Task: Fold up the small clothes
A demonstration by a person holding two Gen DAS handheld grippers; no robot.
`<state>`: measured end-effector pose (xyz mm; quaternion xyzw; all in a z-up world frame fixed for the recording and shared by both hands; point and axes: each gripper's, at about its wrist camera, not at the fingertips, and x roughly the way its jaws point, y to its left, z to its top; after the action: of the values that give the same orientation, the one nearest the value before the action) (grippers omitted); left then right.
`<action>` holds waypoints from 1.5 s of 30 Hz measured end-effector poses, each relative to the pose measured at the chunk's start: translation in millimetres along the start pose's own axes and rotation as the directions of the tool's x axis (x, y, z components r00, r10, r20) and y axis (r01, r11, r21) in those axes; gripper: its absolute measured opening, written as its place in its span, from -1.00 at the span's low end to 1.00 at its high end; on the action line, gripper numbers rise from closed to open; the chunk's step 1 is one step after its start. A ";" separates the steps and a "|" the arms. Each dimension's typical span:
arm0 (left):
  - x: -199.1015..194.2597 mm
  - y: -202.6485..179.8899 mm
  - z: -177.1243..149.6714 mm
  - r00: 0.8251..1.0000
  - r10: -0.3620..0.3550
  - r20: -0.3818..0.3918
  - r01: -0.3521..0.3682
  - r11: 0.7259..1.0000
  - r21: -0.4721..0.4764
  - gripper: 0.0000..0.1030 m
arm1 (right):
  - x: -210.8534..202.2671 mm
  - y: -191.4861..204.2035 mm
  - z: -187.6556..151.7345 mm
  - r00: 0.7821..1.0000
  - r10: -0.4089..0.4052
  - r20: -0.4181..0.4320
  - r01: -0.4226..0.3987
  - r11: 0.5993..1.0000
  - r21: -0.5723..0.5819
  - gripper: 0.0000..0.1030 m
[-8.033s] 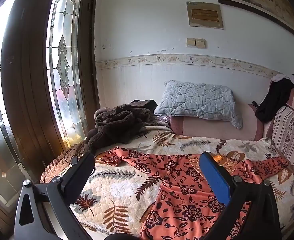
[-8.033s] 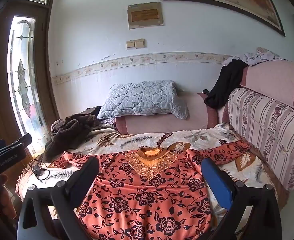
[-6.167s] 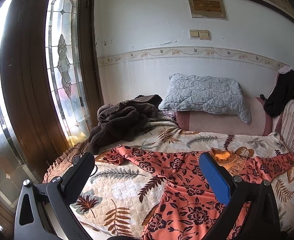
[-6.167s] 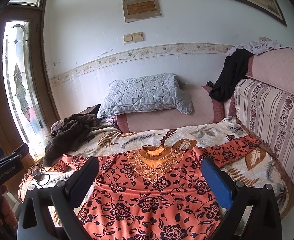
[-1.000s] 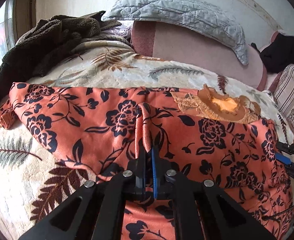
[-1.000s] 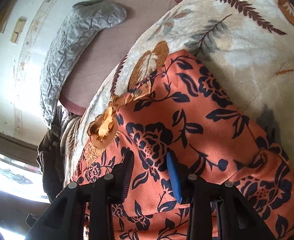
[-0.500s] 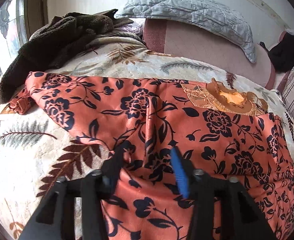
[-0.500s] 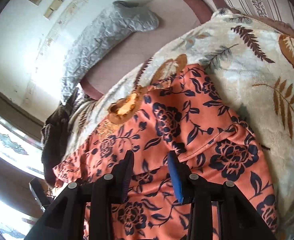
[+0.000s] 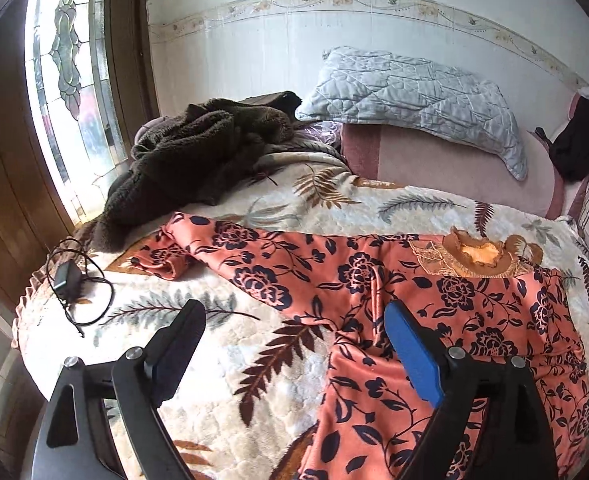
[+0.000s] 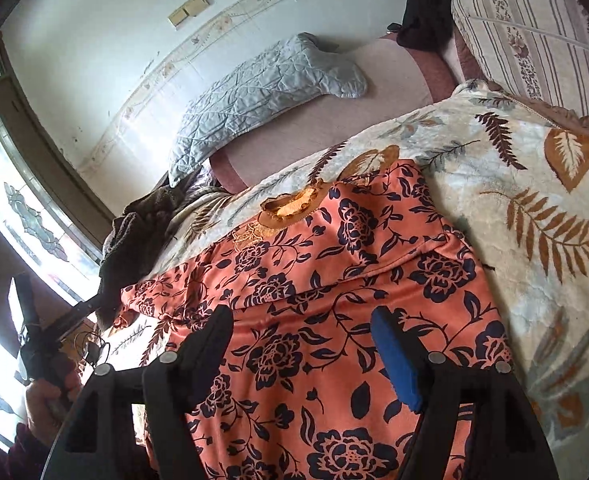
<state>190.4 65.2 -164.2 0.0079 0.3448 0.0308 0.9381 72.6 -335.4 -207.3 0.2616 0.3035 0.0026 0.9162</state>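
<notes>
Both my tongs are opening and hold nothing. My left gripper point(image 9: 294, 336) hangs above the bed with bare blanket point(image 9: 198, 360) under its dark finger and the edge of the orange flowered dress point(image 9: 474, 320) under its blue one; no cloth is between the pads. My right gripper point(image 10: 302, 344) hangs over the middle of the dress point(image 10: 314, 280), jaws apart and clear of the fabric.

The dress lies flat on the blanket point(image 10: 534, 200), collar point(image 9: 476, 248) toward the pillow point(image 9: 414, 88) at the far side, body running back toward me. On my right side the sleeve is already folded in over the chest. On my left side the other sleeve point(image 9: 222, 240) lies stretched out across the bed, its long axis running left, its cuff bunched near the charger cable point(image 9: 70, 280). It lies ahead and left of my left gripper, well apart from my right, so I judge the left hand is the one to reach for it and bring it in across the body.
</notes>
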 end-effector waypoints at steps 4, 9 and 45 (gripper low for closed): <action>-7.4 34.5 4.8 0.999 0.024 -0.036 -0.026 0.998 -0.055 0.79 | 9.3 5.1 1.4 1.000 0.002 0.000 -0.002 1.000 -0.018 0.45; -1.5 94.0 -4.6 0.995 0.061 -0.075 -0.069 0.991 -0.113 0.80 | 30.5 8.8 6.0 0.999 0.030 -0.013 -0.030 0.999 0.027 0.45; 268.6 187.5 40.3 0.930 -0.227 -0.289 -0.053 0.695 -0.717 -0.66 | 109.8 23.1 19.7 0.993 -0.026 -0.117 0.026 1.000 -0.008 0.45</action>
<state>410.9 269.6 -300.4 -0.3784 0.4693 0.1177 0.7891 176.7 -306.9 -243.7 0.2539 0.3600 0.0071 0.8977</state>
